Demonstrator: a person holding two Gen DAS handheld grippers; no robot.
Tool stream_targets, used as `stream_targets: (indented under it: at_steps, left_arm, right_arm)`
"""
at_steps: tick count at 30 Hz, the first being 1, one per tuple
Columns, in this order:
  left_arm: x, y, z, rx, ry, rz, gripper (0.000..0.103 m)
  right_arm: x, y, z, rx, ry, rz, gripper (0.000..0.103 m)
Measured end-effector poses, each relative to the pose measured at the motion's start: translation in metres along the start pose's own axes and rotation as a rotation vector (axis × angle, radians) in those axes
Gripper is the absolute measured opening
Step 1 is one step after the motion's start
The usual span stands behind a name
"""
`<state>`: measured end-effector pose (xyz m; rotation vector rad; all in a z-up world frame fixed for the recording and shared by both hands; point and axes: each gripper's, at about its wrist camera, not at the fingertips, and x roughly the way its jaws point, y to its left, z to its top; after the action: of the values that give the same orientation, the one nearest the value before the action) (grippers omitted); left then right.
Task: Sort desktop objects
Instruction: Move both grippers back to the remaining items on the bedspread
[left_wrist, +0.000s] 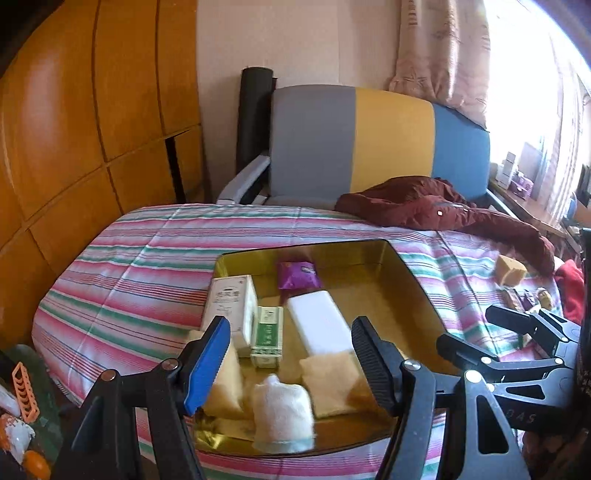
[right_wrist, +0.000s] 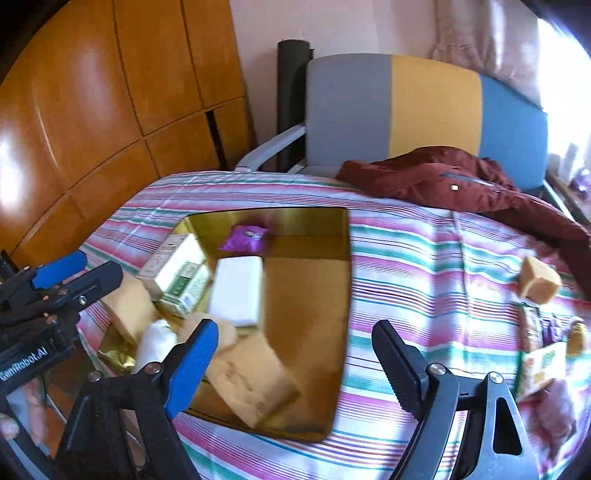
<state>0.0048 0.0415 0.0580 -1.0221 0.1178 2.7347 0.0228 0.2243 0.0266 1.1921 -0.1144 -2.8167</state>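
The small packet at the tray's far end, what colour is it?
Purple packet, clearest in the left wrist view.

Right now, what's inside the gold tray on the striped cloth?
The gold tray holds a purple packet, a white block, a white box, a green box, tan pads and a white cloth bundle. Anything beneath them is hidden.

The tray (left_wrist: 417, 295) lies on the bedspread (left_wrist: 129, 280), holding a packet (left_wrist: 298, 274) at its far end, a block (left_wrist: 320, 320) nearer, two boxes (left_wrist: 243, 317) left of the block and a cloth (left_wrist: 282, 413) at its near edge; a jacket (left_wrist: 436, 206) lies behind the tray, before the chair (left_wrist: 351, 140).
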Motion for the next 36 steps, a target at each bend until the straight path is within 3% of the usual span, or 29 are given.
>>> stream_targets:
  at_steps: [7, 15, 22, 28, 36]
  left_arm:
    - [0.004, -0.028, -0.003, 0.032, 0.016, -0.055, 0.069]
    - [0.006, -0.081, -0.015, 0.089, 0.05, -0.265, 0.068]
    - [0.012, -0.132, -0.034, 0.164, 0.136, -0.391, 0.068]
    - [0.016, -0.163, -0.051, 0.239, 0.193, -0.44, 0.068]
    - [0.021, -0.189, -0.075, 0.3, 0.269, -0.5, 0.068]
  right_arm:
    - [-0.017, -0.049, -0.021, 0.068, 0.009, -0.105, 0.088]
    - [-0.042, -0.138, -0.066, 0.27, 0.074, -0.245, 0.089]
    - [-0.087, -0.215, -0.106, 0.521, 0.076, -0.332, 0.089]
    - [-0.11, -0.254, -0.125, 0.727, 0.008, -0.282, 0.098]
    - [-0.109, -0.25, -0.124, 0.719, -0.034, -0.208, 0.101]
